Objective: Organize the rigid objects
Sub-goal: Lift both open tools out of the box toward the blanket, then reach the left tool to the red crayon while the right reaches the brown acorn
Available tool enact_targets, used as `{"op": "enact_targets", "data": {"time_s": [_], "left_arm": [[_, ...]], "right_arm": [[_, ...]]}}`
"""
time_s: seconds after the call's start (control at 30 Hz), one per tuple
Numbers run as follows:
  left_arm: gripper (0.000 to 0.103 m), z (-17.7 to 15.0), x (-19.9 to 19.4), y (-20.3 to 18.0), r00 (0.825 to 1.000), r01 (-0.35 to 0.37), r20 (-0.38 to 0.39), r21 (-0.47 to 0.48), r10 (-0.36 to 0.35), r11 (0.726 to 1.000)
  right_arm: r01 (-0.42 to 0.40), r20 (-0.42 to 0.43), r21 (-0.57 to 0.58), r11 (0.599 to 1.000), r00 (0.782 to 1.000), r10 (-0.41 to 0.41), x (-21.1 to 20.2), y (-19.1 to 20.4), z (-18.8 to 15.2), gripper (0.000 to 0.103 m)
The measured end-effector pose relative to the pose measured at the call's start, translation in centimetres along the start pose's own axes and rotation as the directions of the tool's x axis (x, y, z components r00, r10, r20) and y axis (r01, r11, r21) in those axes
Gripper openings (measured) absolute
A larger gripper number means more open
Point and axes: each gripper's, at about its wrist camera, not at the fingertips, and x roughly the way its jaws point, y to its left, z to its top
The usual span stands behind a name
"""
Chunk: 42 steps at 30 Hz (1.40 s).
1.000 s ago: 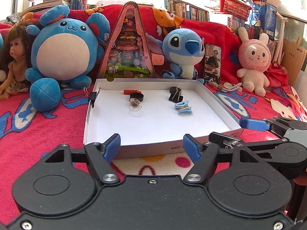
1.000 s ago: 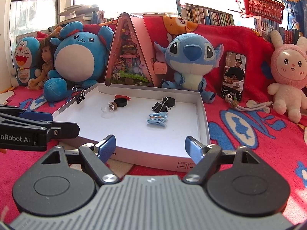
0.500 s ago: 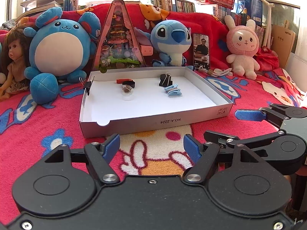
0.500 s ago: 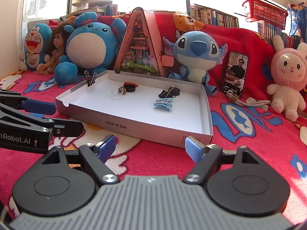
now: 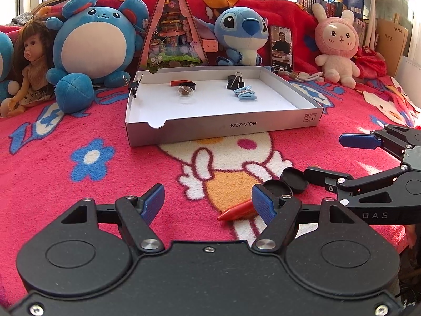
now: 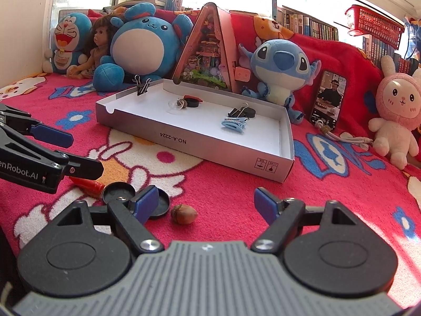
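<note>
A shallow white box [image 5: 223,129] [image 6: 200,142] lies on the red blanket, holding a red piece, black discs, a clear dome, a black binder clip [image 6: 238,112] and blue hair clips [image 6: 234,126]. Another binder clip [image 6: 142,87] grips its left wall. On the blanket near me lie two black discs [image 5: 294,179] [image 6: 119,191], a red cone-shaped piece [image 5: 236,211] [image 6: 88,184] and a brown nut [image 6: 183,213]. My left gripper [image 5: 208,204] is open and empty above the blanket. My right gripper [image 6: 206,201] is open and empty above the nut.
Plush toys, a doll [image 5: 29,60], a triangular pink toy house [image 5: 172,31] and a phone [image 6: 329,97] line the back behind the box. A cord [image 6: 342,137] lies right of the box. Bookshelves and a red basket [image 6: 373,23] are behind.
Both grippers have pulled back from the box toward me. The near discs, red piece and nut have come into view. Both stay open.
</note>
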Motion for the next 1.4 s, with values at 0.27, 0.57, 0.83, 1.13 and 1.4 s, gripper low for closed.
{"op": "enact_targets", "data": {"time_s": [0.27,0.57,0.83,1.13,1.4], "left_arm": [[0.065,-1.2,-1.0,-0.7,0.999,0.019,-0.037,-0.03,-0.02,0.999],[0.035,-1.6,-1.4,-2.3,0.999,0.03,-0.026,-0.088,-0.032,0.996],[0.035,-1.2,-0.3,-2.9,1.0,0.009,-0.017,-0.088,-0.01,0.996],[0.036,-1.0,0.3,-3.4,1.0,-0.006,-0.005,-0.081,0.006,0.997],[0.036,-0.8,0.8,-3.3,1.0,-0.01,0.002,-0.1,0.011,0.995]], "right_arm": [[0.059,0.014,0.03,0.998,0.998,-0.059,-0.6,-0.4,-0.6,0.088],[0.054,0.01,0.07,0.996,0.998,-0.054,-0.7,0.2,-1.3,0.071],[0.027,0.0,0.068,0.997,1.0,-0.027,-0.5,0.9,-1.5,0.064],[0.005,-0.014,0.111,0.994,1.0,-0.004,-0.2,0.8,-1.6,0.064],[-0.002,-0.013,0.108,0.994,1.0,0.004,-0.1,1.0,-1.5,0.062]]}}
